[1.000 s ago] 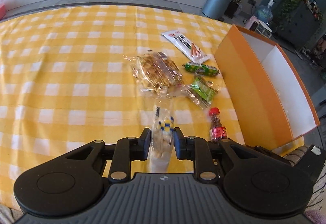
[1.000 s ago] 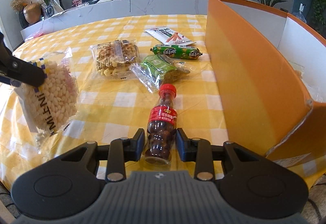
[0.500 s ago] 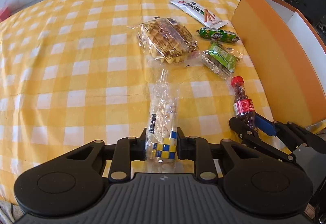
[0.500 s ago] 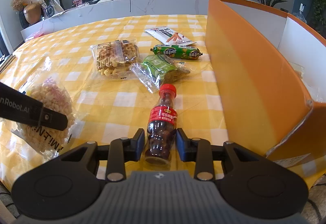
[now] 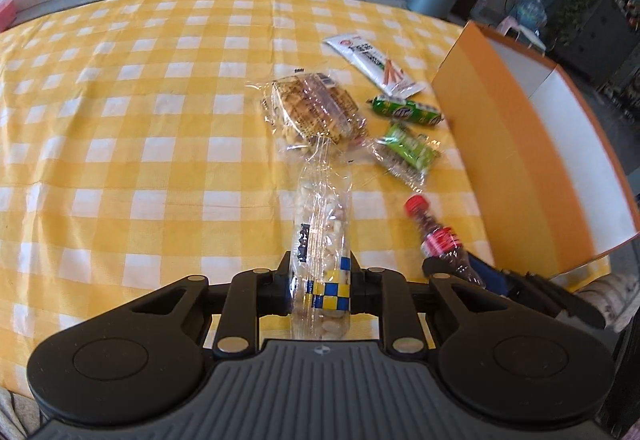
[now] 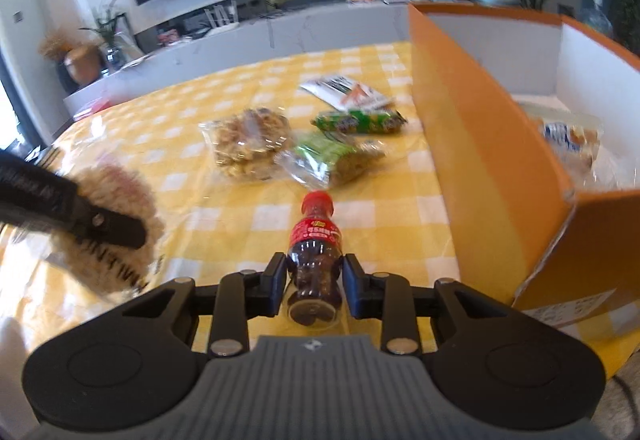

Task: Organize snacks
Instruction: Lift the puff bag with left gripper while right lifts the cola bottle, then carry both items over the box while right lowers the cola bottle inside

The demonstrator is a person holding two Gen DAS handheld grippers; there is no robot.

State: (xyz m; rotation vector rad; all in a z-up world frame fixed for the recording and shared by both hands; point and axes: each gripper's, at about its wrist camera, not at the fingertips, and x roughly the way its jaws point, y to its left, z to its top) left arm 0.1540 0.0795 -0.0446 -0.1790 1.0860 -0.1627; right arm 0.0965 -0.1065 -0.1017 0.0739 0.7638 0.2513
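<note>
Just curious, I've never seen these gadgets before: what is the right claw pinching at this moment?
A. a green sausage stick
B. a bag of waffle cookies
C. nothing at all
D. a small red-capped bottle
D: in the right wrist view, the right claw has its two fingers pressed against the sides of the small red-capped bottle, which points forward over the yellow checked tablecloth.

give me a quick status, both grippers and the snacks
Left gripper shut on peanut bag. Right gripper just closing, pads on red-capped bottle. Orange box beside the bottle, nothing blocking it.
</note>
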